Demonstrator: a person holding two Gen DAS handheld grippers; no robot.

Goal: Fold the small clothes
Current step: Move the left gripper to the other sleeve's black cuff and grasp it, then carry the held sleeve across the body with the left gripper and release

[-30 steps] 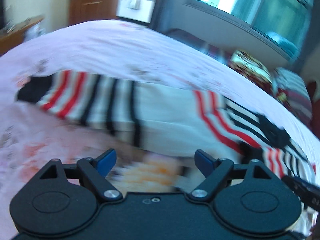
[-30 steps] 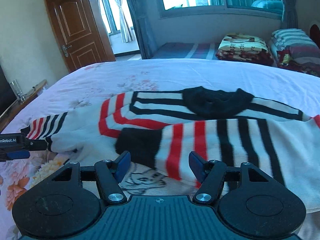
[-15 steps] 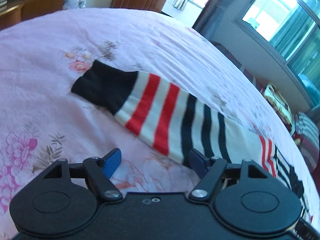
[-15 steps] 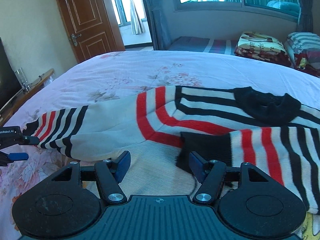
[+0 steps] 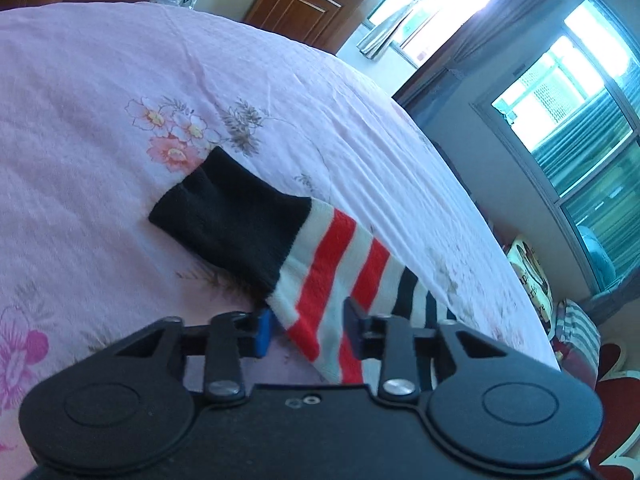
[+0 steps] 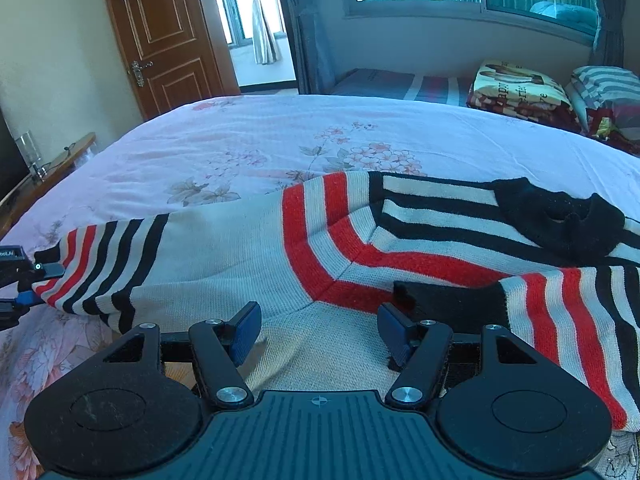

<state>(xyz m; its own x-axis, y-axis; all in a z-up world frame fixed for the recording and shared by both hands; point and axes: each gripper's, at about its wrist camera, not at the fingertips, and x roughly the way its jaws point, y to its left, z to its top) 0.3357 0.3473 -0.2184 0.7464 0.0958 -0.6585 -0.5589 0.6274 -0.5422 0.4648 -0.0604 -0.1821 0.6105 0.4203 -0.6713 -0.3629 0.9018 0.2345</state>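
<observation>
A knit sweater with red, black and cream stripes lies spread on the pink flowered bed, black collar to the right. Its long sleeve ends in a black cuff. My left gripper straddles the striped part just behind that cuff. Its jaws are closing with the sleeve between them, and I see no firm pinch. In the right wrist view the left gripper sits at the sleeve's far-left end. My right gripper hovers open over the sweater's body, beside the other sleeve's folded-in black cuff.
A wooden door stands behind the bed at the left. A low wooden cabinet runs along the bed's left side. Folded blankets lie under the window at the back right.
The left gripper has slid along the sleeve toward the black cuff, rolled, and narrowed its jaws around the striped part. The right gripper has drifted left over the sweater, still open.
</observation>
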